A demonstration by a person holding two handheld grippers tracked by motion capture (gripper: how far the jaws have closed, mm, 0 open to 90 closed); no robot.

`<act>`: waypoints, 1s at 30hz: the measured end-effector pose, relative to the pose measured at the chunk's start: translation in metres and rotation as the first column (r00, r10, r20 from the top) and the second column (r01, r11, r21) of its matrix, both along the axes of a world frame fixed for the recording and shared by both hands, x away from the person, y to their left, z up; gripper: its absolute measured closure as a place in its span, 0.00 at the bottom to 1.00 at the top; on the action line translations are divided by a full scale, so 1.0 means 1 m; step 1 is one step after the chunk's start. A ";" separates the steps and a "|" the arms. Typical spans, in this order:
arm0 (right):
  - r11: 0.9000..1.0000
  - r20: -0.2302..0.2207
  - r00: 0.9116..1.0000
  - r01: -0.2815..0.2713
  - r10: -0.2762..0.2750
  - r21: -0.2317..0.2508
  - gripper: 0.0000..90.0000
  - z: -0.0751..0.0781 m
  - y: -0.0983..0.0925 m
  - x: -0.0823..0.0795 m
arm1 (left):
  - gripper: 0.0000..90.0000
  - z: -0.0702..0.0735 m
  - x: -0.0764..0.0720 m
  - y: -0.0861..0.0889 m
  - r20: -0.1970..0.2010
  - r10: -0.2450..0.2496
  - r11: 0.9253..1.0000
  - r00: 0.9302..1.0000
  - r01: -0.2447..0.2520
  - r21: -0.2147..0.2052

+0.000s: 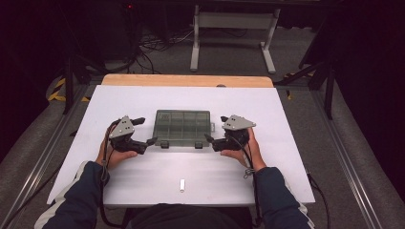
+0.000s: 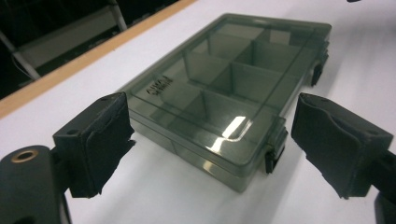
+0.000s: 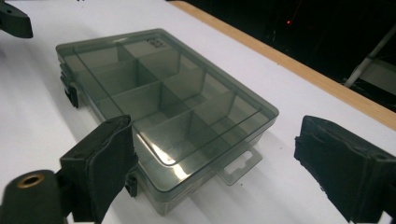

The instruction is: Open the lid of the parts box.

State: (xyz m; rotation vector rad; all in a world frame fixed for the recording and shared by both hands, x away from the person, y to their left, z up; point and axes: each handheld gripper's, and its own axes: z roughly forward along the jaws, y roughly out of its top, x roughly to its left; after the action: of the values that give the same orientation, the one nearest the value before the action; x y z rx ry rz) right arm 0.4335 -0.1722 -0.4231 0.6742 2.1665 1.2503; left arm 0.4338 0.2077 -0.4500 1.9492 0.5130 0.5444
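Between the two grippers lies a smoky clear plastic box (image 1: pixel 182 128), lid shut, dividers showing through. Left gripper (image 1: pixel 143 131): jaws apart, holding nothing, mouth facing the box's left end, close to it but apart. Right gripper (image 1: pixel 216 130): jaws apart too, empty, facing the box's right end with its hang tab (image 3: pixel 239 166). Two dark latches (image 2: pixel 274 150) sit on the box's near side. Behind both grippers, toward the person, a small white stick (image 1: pixel 182 185) lies on the white table (image 1: pixel 267 105).
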 end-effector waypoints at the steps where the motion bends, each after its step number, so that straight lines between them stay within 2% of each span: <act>1: 1.000 -0.002 1.000 -0.003 0.003 -0.006 0.13 -0.001 0.001 0.000 | 0.14 0.000 0.000 0.000 0.000 0.000 1.000 1.000 0.000 0.000; 5: 1.000 -0.031 0.999 -0.016 0.016 -0.010 0.15 -0.004 0.001 0.000 | 0.14 -0.004 0.000 0.003 -0.029 -0.008 1.000 1.000 0.008 0.001; 9: 1.000 -0.049 0.998 -0.029 0.028 -0.009 0.16 -0.006 0.001 0.001 | 0.14 -0.008 0.002 0.000 -0.053 -0.012 1.000 0.999 0.013 0.021; 12: 0.999 -0.084 0.996 -0.039 0.036 -0.025 0.19 -0.010 0.001 0.002 | 0.15 -0.012 0.004 -0.002 -0.078 -0.012 0.999 0.997 0.016 0.046; 14: 0.995 -0.118 0.992 -0.056 0.047 -0.078 0.24 -0.016 0.005 0.003 | 0.19 -0.016 0.006 -0.003 -0.105 -0.016 0.998 0.994 0.023 0.057; 16: 0.993 -0.135 0.990 -0.050 0.035 -0.105 0.29 -0.020 0.007 0.004 | 0.22 -0.019 0.007 -0.004 -0.125 -0.015 0.997 0.992 0.025 0.079; 17: 0.992 -0.142 0.989 -0.049 0.033 -0.114 0.30 -0.021 0.008 0.004 | 0.24 -0.020 0.008 -0.005 -0.133 -0.010 0.994 0.991 0.024 0.102; 20: 0.991 -0.163 0.986 -0.056 0.036 -0.118 0.36 -0.024 0.008 0.006 | 0.29 -0.025 0.010 -0.007 -0.160 -0.008 0.992 0.987 0.028 0.126; 21: 0.990 -0.176 0.983 -0.068 0.046 -0.121 0.39 -0.026 0.008 0.006 | 0.33 -0.027 0.011 -0.010 -0.180 0.004 0.986 0.984 0.026 0.164; 24: 0.989 -0.193 0.980 -0.082 0.058 -0.119 0.45 -0.027 0.008 0.007 | 0.40 -0.027 0.012 -0.012 -0.185 0.001 0.983 0.983 0.033 0.179; 27: 0.988 -0.210 0.976 -0.089 0.062 -0.124 0.48 -0.030 0.010 0.008 | 0.48 -0.028 0.013 -0.018 -0.189 -0.013 0.973 0.982 0.056 0.226; 30: 0.988 -0.218 0.974 -0.089 0.059 -0.128 0.50 -0.032 0.010 0.009 | 0.49 -0.028 0.014 -0.018 -0.196 -0.011 0.973 0.981 0.056 0.225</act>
State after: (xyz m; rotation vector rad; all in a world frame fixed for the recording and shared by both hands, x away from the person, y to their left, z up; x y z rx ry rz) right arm 0.4427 -0.1621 -0.4553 0.7032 2.4484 1.0962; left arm 0.4478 0.1899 -0.4782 2.2424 0.5573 0.4079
